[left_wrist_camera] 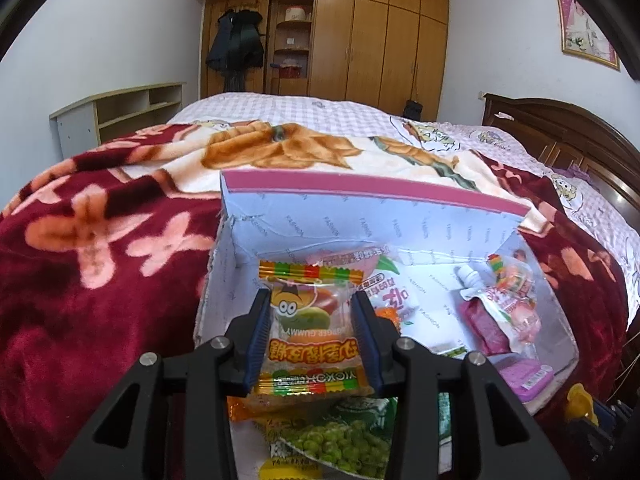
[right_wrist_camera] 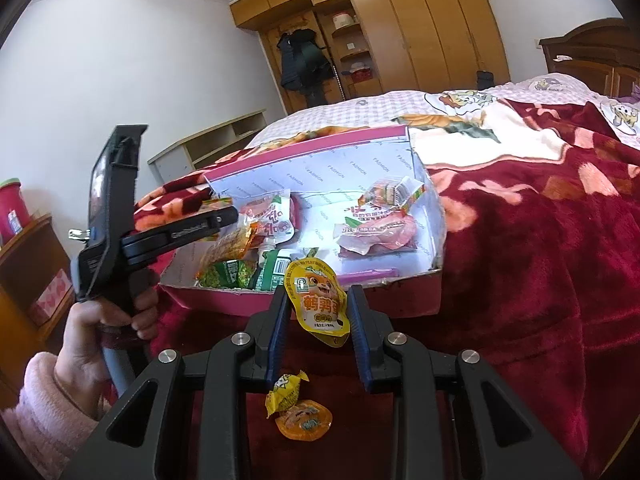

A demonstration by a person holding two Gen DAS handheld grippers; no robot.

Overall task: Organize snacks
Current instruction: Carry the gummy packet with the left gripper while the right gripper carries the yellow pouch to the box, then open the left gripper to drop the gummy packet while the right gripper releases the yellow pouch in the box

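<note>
Item 1. Left gripper (left_wrist_camera: 312,336): jaws closed on a burger gummy packet (left_wrist_camera: 310,328), clear wrap with striped red-yellow-green ends, held over the near left part of the box (left_wrist_camera: 360,208). Legible, upside down: "BURGER GUMMY" and "YOKOHOUSE"-like lettering, not fully readable.

Item 2. Right gripper (right_wrist_camera: 318,320): jaws closed on a yellow pouch (right_wrist_camera: 318,300) bearing a cartoon animal and white Chinese characters on orange; pouch is upright, just outside the near wall of the box.

Item 3. Box: pink outside, white lining printed repeatedly with "FASHION"; sits open on a red floral blanket (left_wrist_camera: 100,248) on the bed.

Item 4. Left wrist view only: green pea packet (left_wrist_camera: 344,440) directly below the held gummy; spouted pouch (left_wrist_camera: 492,312) with pink label at the right side; purple flat case (left_wrist_camera: 524,380) near the right corner; framed picture (left_wrist_camera: 586,28) on the wall.

Item 5. Right wrist view only: the left gripper seen from the side, gripped by a hand (right_wrist_camera: 108,320) in a pink fleece sleeve; two small yellow-orange sachets (right_wrist_camera: 298,408) lying on the blanket outside the box, below the right jaws; a second gummy packet (right_wrist_camera: 394,192) at the far right of the box; red canister (right_wrist_camera: 12,208) on a wooden shelf.

Item 6. Both views: wooden wardrobe (left_wrist_camera: 360,28), dark coat (left_wrist_camera: 236,44) hanging on it.
</note>
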